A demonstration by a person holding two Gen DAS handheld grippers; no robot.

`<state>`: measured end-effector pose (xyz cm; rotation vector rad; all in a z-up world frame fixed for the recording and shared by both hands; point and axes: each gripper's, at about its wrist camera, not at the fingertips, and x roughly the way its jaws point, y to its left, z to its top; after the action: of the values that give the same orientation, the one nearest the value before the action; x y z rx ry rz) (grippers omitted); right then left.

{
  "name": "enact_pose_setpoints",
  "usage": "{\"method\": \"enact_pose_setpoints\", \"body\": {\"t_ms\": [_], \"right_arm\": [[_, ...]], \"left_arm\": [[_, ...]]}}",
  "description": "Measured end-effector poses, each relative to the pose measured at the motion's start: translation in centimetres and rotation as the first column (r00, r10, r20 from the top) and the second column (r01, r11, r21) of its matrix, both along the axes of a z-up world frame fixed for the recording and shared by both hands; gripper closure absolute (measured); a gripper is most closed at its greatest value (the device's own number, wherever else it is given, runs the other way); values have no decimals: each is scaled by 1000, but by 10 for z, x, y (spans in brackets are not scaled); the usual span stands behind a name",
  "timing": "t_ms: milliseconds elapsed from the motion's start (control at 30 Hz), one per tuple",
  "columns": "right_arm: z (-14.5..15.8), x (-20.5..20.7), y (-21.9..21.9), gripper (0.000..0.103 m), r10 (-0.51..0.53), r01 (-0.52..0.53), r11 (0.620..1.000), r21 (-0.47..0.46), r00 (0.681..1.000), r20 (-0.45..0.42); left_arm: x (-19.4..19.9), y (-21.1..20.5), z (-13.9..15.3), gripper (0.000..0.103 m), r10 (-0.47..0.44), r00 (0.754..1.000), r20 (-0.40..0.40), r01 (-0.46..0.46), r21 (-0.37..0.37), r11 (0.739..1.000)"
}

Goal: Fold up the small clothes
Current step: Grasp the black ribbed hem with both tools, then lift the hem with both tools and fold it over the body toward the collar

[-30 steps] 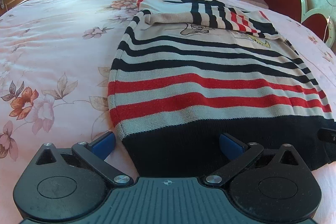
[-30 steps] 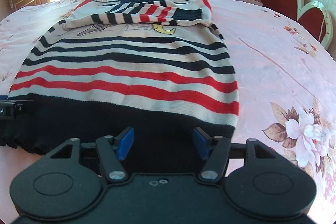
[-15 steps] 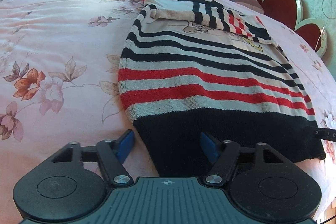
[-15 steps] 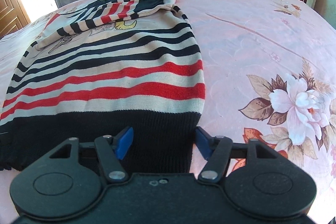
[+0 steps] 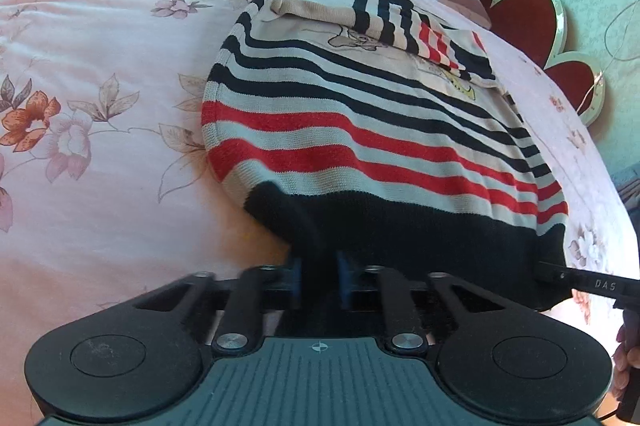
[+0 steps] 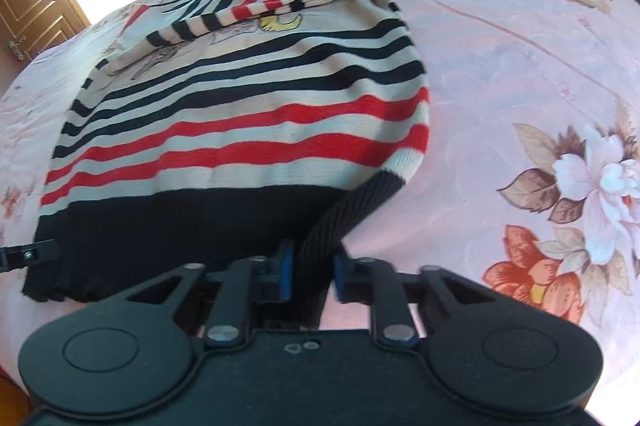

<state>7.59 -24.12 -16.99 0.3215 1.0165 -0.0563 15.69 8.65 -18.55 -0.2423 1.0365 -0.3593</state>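
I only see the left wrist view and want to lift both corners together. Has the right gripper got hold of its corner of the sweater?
Observer: Yes. The right gripper has just closed its jaws and now pinches the black hem at that corner of the sweater.
Operator: Is that corner lying flat or pulled up?
Observer: Pulled up. The hem is bunched into a ridge that rises off the bedspread and runs in between the blue pads.
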Motion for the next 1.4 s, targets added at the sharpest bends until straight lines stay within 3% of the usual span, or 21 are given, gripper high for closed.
{"method": "enact_pose_setpoints", "body": {"t_ms": [133,300,433,633,800,933,1233,1267,1300,1333,1400], "right_arm": [[5,1,-4,92,-8,7,997,76,1000,15],[29,12,-17,92,-56,36,981,190,993,101],[57,38,-24,92,-63,25,982,190,979,195],[88,116,-45,92,-62,14,987,158,950,306],[88,196,-70,92,-80,32,989,146,938,337],[75,256,-88,92,-74,33,991,133,946,315],[19,340,-118,90,-123,89,982,165,970,210],[14,345,-120,86,-133,99,980,172,971,199],[10,349,-122,85,-137,103,978,181,973,187],[7,353,-122,81,-141,107,977,187,973,181],[7,358,-124,79,-150,113,975,189,969,198]], "left_arm": [[6,-3,10,95,-29,998,50,31,-36,999],[30,-8,40,95,-39,987,154,51,-74,996],[69,-16,64,95,-19,971,239,43,-97,994],[148,-35,89,95,22,940,339,15,-105,994],[225,-54,88,95,75,941,331,-41,-107,993],[279,-71,74,95,98,944,316,-82,-65,995],[355,-93,34,93,124,960,249,-142,54,988],[359,-92,32,89,134,963,234,-150,51,987],[362,-91,31,71,144,962,233,-159,45,986],[363,-89,34,33,160,954,255,-178,51,983],[358,-84,44,1,207,912,354,-240,53,969]]}}
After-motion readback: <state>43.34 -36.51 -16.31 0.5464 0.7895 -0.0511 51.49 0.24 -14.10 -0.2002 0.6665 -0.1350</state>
